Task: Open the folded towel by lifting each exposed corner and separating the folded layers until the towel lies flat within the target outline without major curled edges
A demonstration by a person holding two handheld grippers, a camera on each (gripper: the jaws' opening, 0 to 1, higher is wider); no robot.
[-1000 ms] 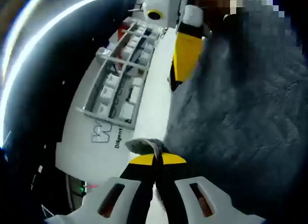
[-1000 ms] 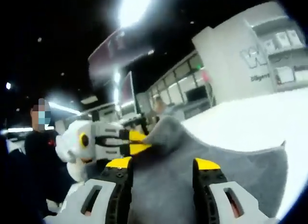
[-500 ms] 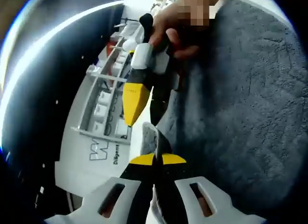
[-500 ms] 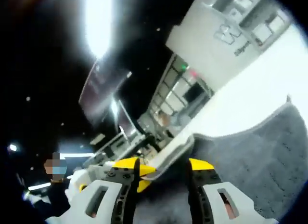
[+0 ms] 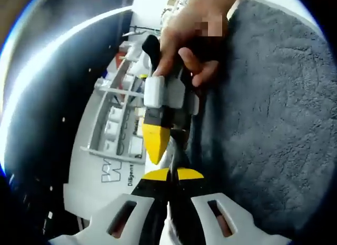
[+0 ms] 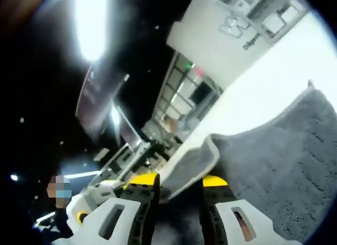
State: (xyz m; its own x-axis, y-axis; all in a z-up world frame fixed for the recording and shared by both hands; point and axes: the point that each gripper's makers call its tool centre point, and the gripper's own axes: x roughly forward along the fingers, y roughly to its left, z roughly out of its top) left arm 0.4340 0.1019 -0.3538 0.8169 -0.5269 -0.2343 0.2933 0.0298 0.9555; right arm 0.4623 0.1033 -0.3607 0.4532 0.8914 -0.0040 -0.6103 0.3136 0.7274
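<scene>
The towel [image 5: 274, 113] hangs raised off the white table [image 6: 274, 76], held up between my two grippers; it is partly opened, since a broad single sheet of grey pile spreads across the left gripper view. By my judgement the unfolding is midway: no target outline is visible, the cloth is not yet laid flat, and spreading it down and smoothing the edges remain.

My left gripper [image 5: 169, 177] has its jaws pressed together on a thin hem of the towel, which rises between the yellow tips. The rest of the sheet falls away to one side of these jaws.

My right gripper [image 6: 176, 184] has its jaws standing a little apart, with a folded corner of the towel lying in the gap between them. I cannot tell whether they pinch it. In the left gripper view this right gripper, in my hand [image 5: 192, 39], points its yellow tip just beside the left jaws, against the towel's edge.
</scene>
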